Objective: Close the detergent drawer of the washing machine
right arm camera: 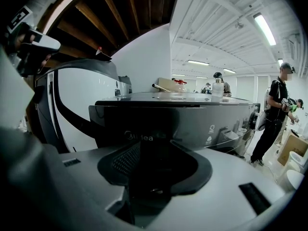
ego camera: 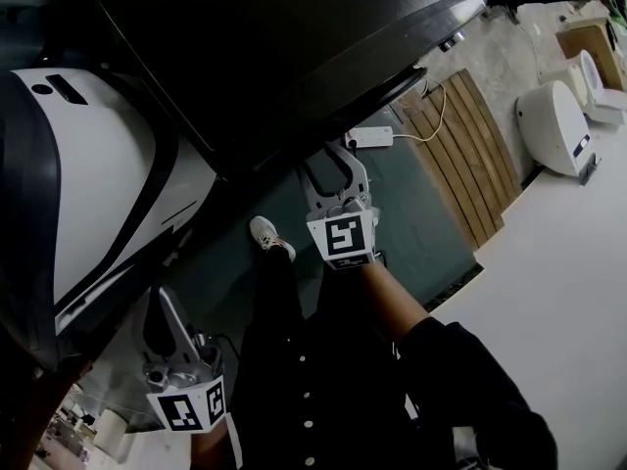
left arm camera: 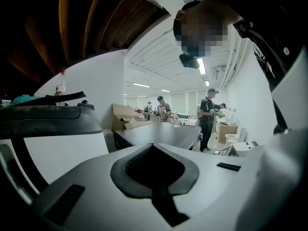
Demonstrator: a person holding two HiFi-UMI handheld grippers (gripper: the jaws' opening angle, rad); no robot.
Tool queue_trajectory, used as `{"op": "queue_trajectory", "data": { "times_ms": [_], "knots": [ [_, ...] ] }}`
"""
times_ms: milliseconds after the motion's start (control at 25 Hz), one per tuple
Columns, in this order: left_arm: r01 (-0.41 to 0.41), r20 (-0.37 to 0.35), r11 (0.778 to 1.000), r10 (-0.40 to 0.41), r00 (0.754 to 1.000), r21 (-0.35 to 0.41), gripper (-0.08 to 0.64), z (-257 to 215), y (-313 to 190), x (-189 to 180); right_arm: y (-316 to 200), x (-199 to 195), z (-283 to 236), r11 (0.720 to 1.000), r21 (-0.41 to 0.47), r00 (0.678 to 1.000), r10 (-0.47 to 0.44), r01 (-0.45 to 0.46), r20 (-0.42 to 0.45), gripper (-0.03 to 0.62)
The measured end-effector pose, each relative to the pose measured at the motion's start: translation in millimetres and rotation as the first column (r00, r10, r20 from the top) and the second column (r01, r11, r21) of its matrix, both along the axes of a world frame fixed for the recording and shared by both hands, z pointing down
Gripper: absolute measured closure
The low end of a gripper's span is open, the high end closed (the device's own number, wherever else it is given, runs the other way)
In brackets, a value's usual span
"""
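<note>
The right gripper (ego camera: 333,174) was held out before the dark washing machine (right arm camera: 192,124), pointing slightly downward. Its jaws were set well apart, and nothing was held or touched between them. The left gripper (ego camera: 167,316) was kept low beside the white machine (ego camera: 108,184), its jaws likewise apart and empty.

The detergent drawer was taken to sit in the upper front band (right arm camera: 159,129) of the dark machine, the strip bearing the brand name, straight ahead of the right jaws. Its outline, and how far it stood out, could not be made out in the dim reflective panel.

No contact with that band was seen, so the approach was judged to be the step in hand. It was thought best done as follows:

- The drawer front should be found first, and the gripper lined up square to it.
- A push was needed, not a grip (the jaws might well be brought nearer together, so that a firm tip was offered).
- The face should be met near its middle and pressed straight back along its slide, since an off-centre push might cock it in its guides.
- The push should be eased off once the face lay flush with the panel.
- The left gripper was best kept clear of the path.
</note>
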State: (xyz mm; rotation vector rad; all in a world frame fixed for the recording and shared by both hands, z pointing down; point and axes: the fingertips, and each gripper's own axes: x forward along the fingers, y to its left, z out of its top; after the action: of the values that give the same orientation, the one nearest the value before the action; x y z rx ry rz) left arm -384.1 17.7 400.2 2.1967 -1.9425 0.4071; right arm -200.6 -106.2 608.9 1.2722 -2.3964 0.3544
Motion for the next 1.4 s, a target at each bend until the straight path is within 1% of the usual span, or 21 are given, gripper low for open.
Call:
{"op": "queue_trajectory", "data": {
  "times_ms": [160,400,760,880,960,1160,1280,1400],
  "knots": [
    [0.008,-0.001,1.000,-0.008,1.000,-0.002,0.555,1,1,-4,-6,-3,5,1.000,0.010,1.000,-0.012,0.012,-0.024,0.408],
    [0.013,-0.003,1.000,-0.013,1.000,-0.006,0.555,3,1,-8,-10,-7,5,0.999,0.034,1.000,-0.005,0.005,-0.007,0.407],
    [0.010,-0.008,1.000,-0.010,1.000,-0.012,0.555,4,0,-10,-13,-8,5,1.000,0.011,1.000,-0.009,0.009,-0.023,0.402],
    [0.010,-0.003,1.000,-0.010,1.000,-0.007,0.555,3,-1,-10,-15,-10,5,1.000,0.026,1.000,-0.014,0.014,-0.014,0.394],
    [0.012,-0.002,1.000,-0.012,1.000,-0.006,0.555,2,0,-10,-15,-11,4,1.000,0.023,1.000,-0.010,0.010,-0.008,0.402],
    [0.013,-0.001,1.000,-0.013,1.000,0.007,0.555,-3,-1,-10,-14,-9,7,1.000,0.016,1.000,-0.014,0.015,-0.024,0.403],
    [0.010,-0.001,1.000,-0.010,1.000,0.022,0.556,-8,-2,-8,-14,-7,7,1.000,-0.001,0.998,-0.024,0.024,-0.059,0.405],
    [0.009,-0.001,0.999,-0.009,1.000,0.041,0.555,-15,-1,-9,-14,-1,1,1.000,0.000,0.997,-0.027,0.027,-0.076,0.405]
  ]
}}
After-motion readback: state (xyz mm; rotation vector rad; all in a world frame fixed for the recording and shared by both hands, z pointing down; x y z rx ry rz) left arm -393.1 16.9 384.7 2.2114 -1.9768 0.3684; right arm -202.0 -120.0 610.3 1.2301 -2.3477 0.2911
